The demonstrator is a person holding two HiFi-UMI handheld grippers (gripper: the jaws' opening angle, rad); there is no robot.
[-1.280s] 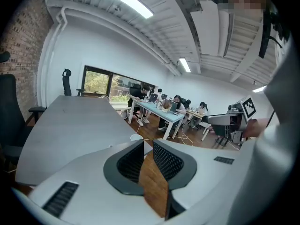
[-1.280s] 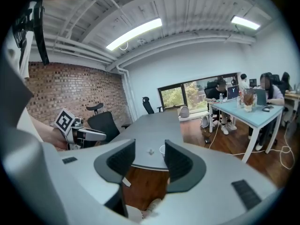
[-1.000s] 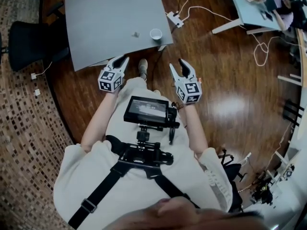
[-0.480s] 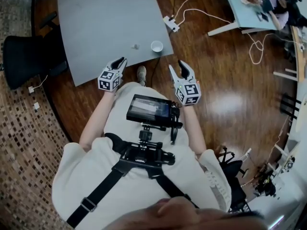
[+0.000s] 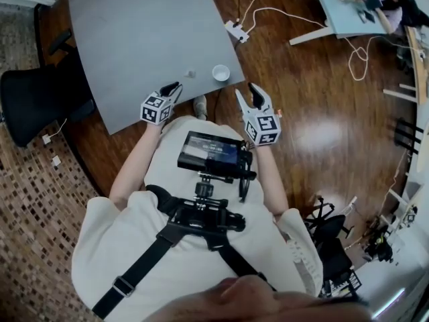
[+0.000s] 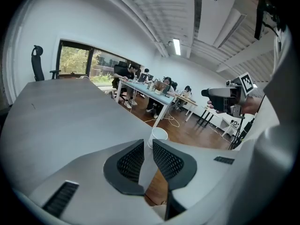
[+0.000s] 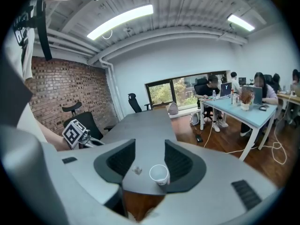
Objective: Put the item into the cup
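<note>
A white paper cup [image 5: 220, 72] stands near the front corner of the grey table [image 5: 147, 39]. A small pale item [image 5: 190, 74] lies just left of it. My left gripper [image 5: 172, 88] is at the table's near edge, short of the item. Its jaws stand open by a narrow gap with nothing between them. In the left gripper view [image 6: 147, 146] the cup [image 6: 159, 135] shows just past the tips. My right gripper [image 5: 247, 90] hovers over the floor right of the corner, open and empty. In the right gripper view [image 7: 150, 144] the cup [image 7: 159, 174] and the item [image 7: 137, 170] sit between the jaws, farther off.
A black office chair [image 5: 33, 102] stands left of the table. A power strip [image 5: 234, 31] with white cables lies on the wooden floor beyond the corner. A light blue desk [image 5: 348, 5] is at the far right. A monitor [image 5: 214, 154] hangs on my chest rig.
Both grippers have crept forward toward the table's front edge. The left gripper's tips now reach that edge. Cup and item have not moved on the table.
</note>
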